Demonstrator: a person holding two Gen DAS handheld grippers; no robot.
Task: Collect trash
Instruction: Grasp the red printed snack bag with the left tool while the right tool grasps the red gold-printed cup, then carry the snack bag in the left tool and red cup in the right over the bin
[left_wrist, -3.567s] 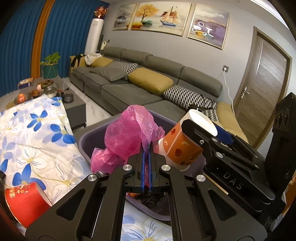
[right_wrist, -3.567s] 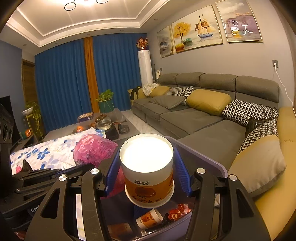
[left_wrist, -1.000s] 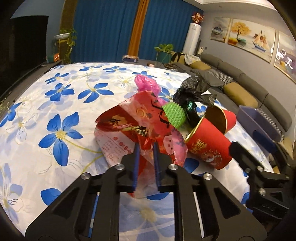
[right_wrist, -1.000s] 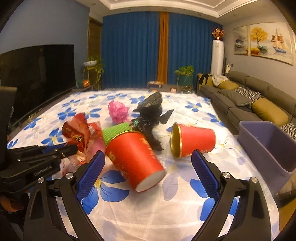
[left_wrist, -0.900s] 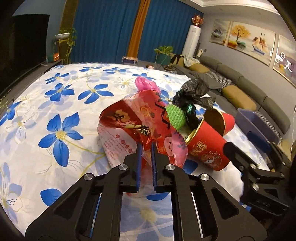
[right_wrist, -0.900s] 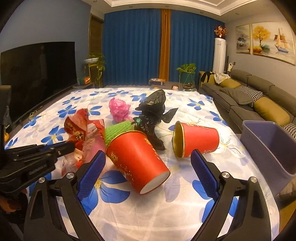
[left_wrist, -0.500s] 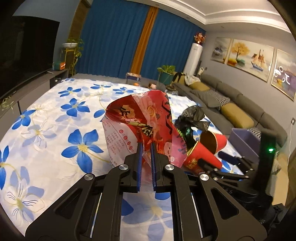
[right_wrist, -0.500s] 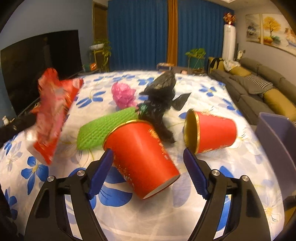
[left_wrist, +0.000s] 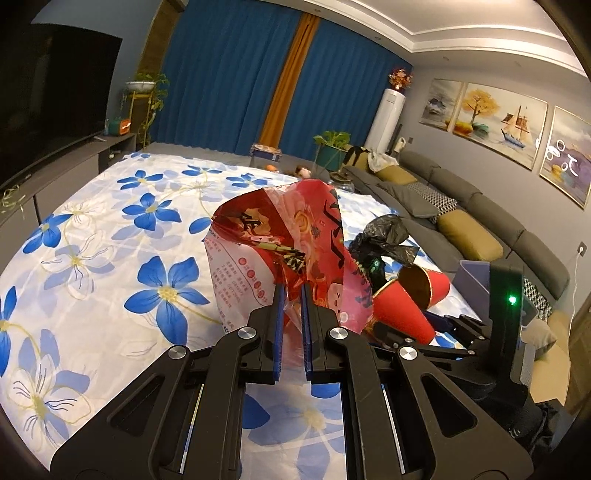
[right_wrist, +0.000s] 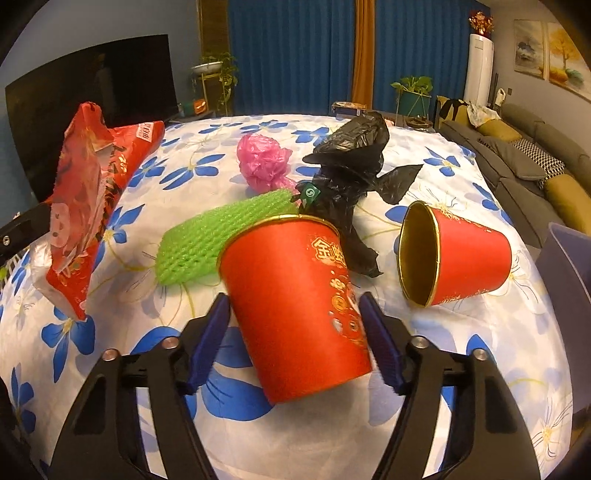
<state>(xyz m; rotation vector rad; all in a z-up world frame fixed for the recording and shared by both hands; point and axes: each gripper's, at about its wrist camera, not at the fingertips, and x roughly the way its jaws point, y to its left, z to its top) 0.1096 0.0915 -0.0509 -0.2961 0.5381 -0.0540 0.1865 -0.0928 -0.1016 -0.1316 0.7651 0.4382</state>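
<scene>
Lifted clear, wrapper (left_wrist: 280, 254) is hanging in pinched left gripper (left_wrist: 291, 295); right gripper (right_wrist: 295, 325) is closing around cup (right_wrist: 295, 306), risking it rolling away.

The cloth (right_wrist: 424, 424) on the desk is white with big blue flowers, and both paper cups, the near one (right_wrist: 295, 314) and the far one (right_wrist: 469, 266), are bright red with gold print and gold insides. The snack wrapper (left_wrist: 280, 254) is red with cartoon prints. There's also a neon green foam net (right_wrist: 207, 240), a pink plastic bag (right_wrist: 264, 162) and a black one (right_wrist: 351, 173).
</scene>
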